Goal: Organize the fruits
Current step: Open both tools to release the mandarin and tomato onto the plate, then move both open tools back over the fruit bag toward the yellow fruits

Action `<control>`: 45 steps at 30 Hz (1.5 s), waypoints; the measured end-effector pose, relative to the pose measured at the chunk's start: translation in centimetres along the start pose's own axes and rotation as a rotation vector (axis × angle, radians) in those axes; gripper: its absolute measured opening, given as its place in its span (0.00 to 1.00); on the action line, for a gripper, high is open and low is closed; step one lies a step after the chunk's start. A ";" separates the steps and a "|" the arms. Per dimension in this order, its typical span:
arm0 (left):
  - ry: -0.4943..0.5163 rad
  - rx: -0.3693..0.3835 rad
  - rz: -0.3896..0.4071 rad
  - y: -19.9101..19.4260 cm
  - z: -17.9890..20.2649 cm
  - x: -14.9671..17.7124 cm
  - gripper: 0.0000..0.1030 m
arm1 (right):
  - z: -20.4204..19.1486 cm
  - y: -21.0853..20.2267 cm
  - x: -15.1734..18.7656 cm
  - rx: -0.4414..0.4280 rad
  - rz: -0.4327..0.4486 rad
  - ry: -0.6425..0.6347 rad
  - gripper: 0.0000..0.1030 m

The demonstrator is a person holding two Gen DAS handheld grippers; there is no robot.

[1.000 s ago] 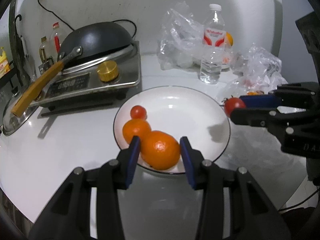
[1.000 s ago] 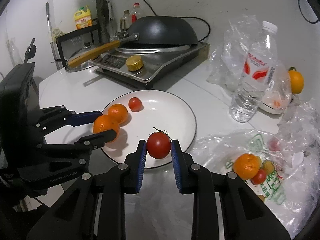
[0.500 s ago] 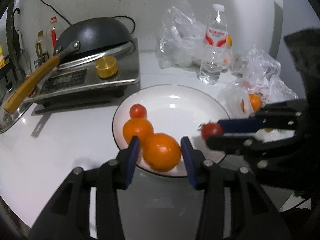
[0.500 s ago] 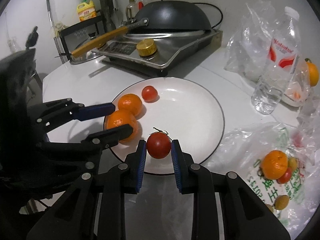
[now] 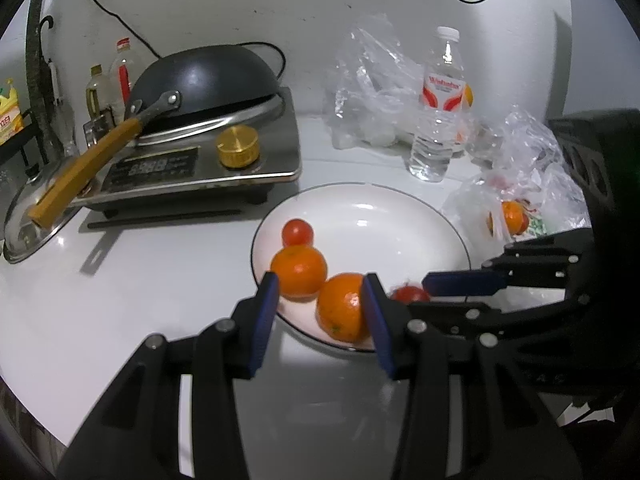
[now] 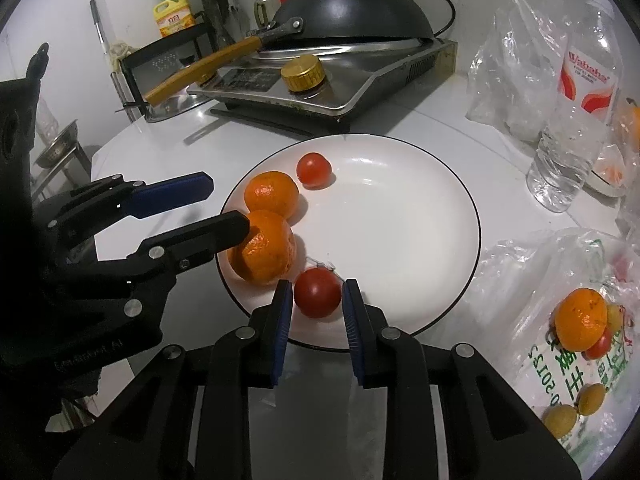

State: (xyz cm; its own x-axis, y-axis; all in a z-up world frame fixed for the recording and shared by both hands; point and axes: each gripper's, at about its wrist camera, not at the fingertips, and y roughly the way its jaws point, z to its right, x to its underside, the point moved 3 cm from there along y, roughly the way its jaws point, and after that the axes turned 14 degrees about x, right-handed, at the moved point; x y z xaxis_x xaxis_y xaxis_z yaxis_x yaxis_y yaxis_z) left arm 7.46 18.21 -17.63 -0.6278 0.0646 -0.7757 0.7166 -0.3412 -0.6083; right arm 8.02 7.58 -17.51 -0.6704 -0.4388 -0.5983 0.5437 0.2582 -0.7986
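Observation:
A white plate (image 6: 400, 220) (image 5: 380, 240) holds a small tomato (image 6: 314, 168), an orange (image 6: 272, 194) and a second, nearer orange (image 6: 264, 248) (image 5: 344, 306). My left gripper (image 5: 320, 312) (image 6: 228, 208) is open around the nearer orange. Its right pad touches the fruit and its left pad stands apart from it. The orange rests on the plate. My right gripper (image 6: 316, 300) (image 5: 424, 296) is shut on a red tomato (image 6: 318, 292) (image 5: 408, 294), low over the plate's near rim, right beside that orange.
An induction cooker (image 5: 192, 168) with an upturned black wok (image 5: 204, 80) stands behind the plate. A water bottle (image 6: 576, 120) and clear bags stand at the right. One bag (image 6: 580, 320) holds more fruit. A pot lid (image 5: 28, 216) lies far left.
My right gripper has come down and left with the tomato, from beside the plate to its near rim. A gap has appeared between the left gripper's left pad and the orange.

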 end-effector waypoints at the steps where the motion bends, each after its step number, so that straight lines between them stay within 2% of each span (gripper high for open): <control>1: 0.001 -0.002 0.001 0.0 0.0 0.0 0.43 | 0.0 -0.1 0.0 0.000 0.003 0.000 0.27; 20: 0.055 -0.006 0.015 -0.9 3.6 -1.1 0.44 | 3.2 -4.9 1.1 0.043 0.091 0.043 0.27; 24: 0.069 -0.001 0.015 -0.8 4.8 -1.3 0.45 | 4.0 -5.6 1.4 0.054 0.103 0.053 0.27; 28: 0.078 0.007 0.020 -0.9 5.8 -1.6 0.50 | 5.0 -6.2 1.8 0.062 0.113 0.066 0.27; 45: 0.139 0.042 -0.004 0.7 10.9 -2.4 0.51 | 9.6 -8.6 4.5 0.107 0.139 0.136 0.27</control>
State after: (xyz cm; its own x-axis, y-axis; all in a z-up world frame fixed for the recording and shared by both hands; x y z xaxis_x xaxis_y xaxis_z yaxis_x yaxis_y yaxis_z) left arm 6.13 7.60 -14.33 -0.5804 0.1941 -0.7909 0.6992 -0.3791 -0.6062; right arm 5.18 -4.92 -12.69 -0.6431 -0.2832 -0.7115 0.6816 0.2118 -0.7004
